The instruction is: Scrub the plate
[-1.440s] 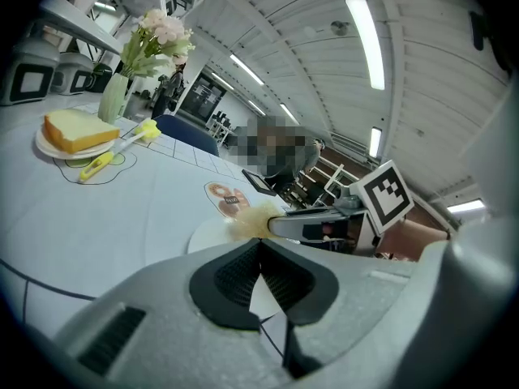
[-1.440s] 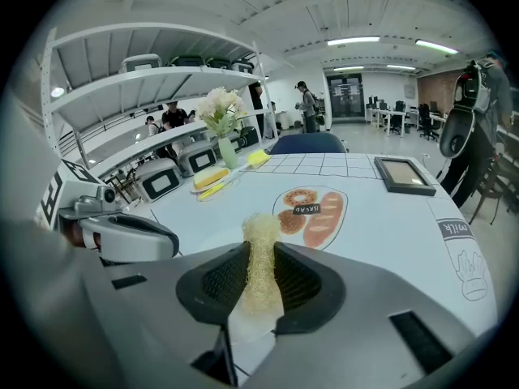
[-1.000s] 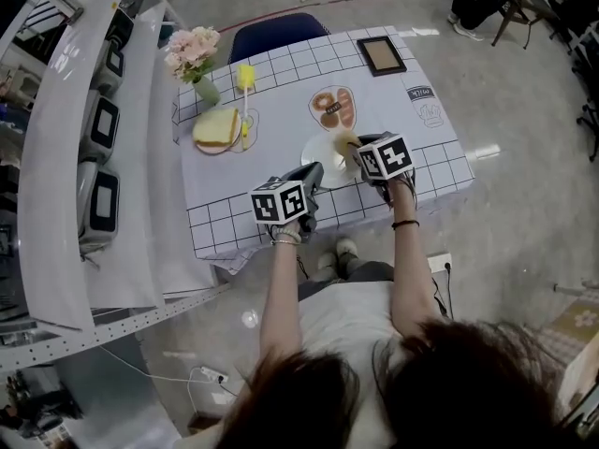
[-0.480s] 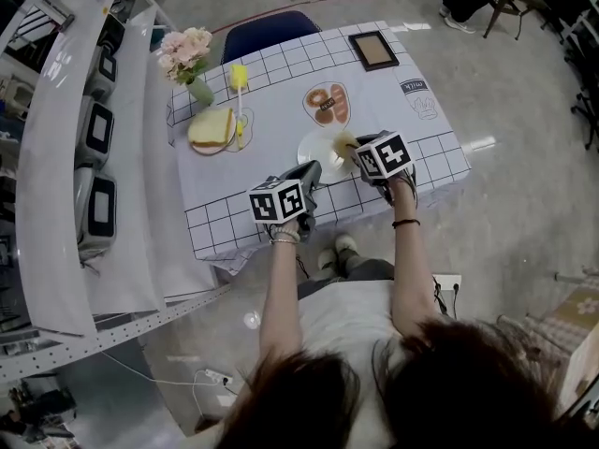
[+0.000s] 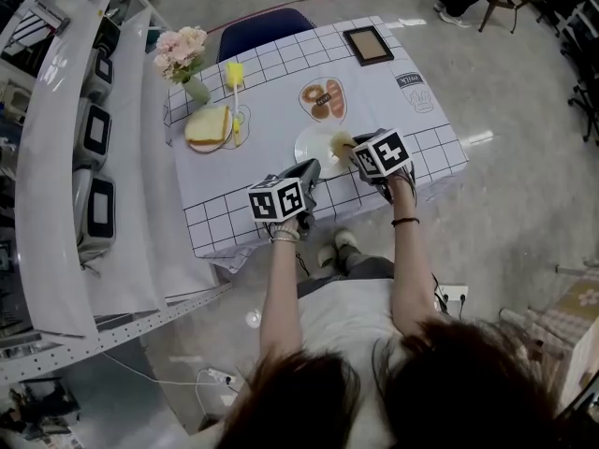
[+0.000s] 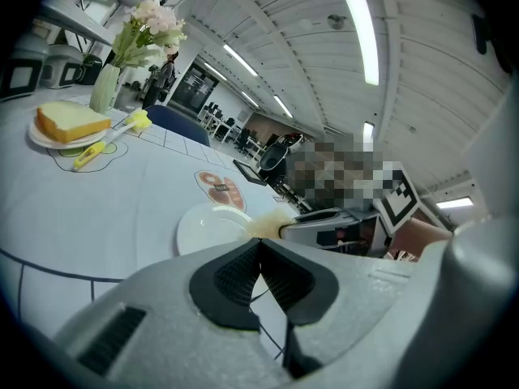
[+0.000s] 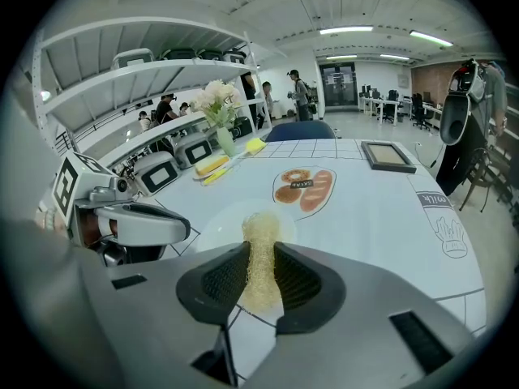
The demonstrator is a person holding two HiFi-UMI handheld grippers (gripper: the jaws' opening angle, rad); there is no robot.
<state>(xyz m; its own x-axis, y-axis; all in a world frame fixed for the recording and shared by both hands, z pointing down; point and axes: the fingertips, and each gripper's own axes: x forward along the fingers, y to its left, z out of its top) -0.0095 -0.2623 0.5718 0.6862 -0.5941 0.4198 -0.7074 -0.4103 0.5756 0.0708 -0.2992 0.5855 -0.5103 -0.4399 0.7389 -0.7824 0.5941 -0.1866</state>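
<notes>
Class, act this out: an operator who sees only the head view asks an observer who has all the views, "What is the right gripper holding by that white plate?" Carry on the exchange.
Observer: The right gripper is shut on a yellow mesh scrubber, pinched upright between its jaws.
Operator: Is the left gripper steadying the plate?
Observer: No. The left gripper is shut with nothing between its jaws. The plate lies beyond it, untouched.
Operator: Where is the scrubber on the plate?
Observer: In the left gripper view it is at the plate's edge. I cannot tell whether it presses down.
</notes>
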